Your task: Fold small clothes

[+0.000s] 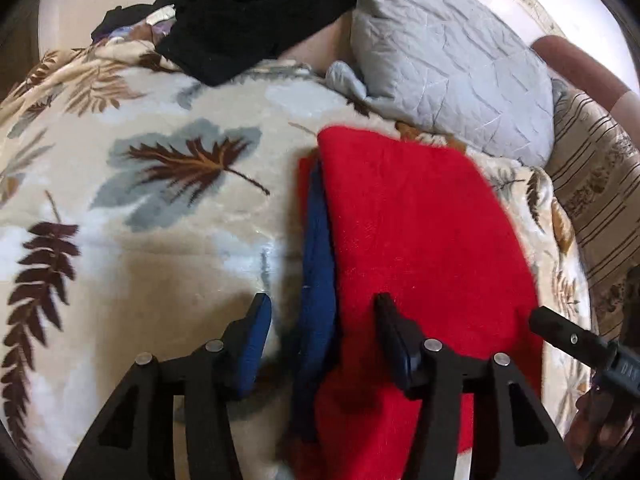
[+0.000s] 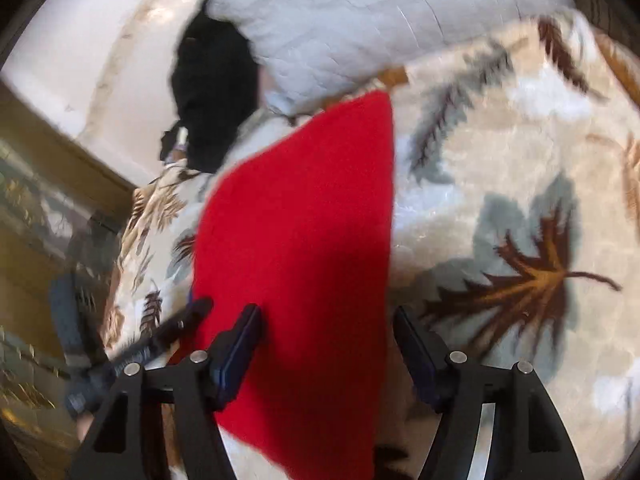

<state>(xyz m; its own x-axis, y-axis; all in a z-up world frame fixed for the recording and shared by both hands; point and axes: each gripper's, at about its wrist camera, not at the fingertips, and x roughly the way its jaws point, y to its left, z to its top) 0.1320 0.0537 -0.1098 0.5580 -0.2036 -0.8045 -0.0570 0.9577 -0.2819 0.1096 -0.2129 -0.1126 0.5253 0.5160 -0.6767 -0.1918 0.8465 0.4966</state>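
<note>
Across the leaf-print blanket [image 1: 160, 280] the red garment [image 1: 420, 240] is lying folded, while I am holding both my left gripper [image 1: 320, 320] and right gripper [image 2: 326, 332] spread, gripping nothing, perhaps one fold remaining.

We see a cream blanket [image 1: 168, 280] printed with brown and grey leaves, spread over the bed. A grey quilted pillow [image 1: 452, 60] rests at its far end, beside a heap of black cloth [image 1: 248, 16]. A striped beige fabric [image 1: 600, 200] lies along the blanket's edge.
</note>
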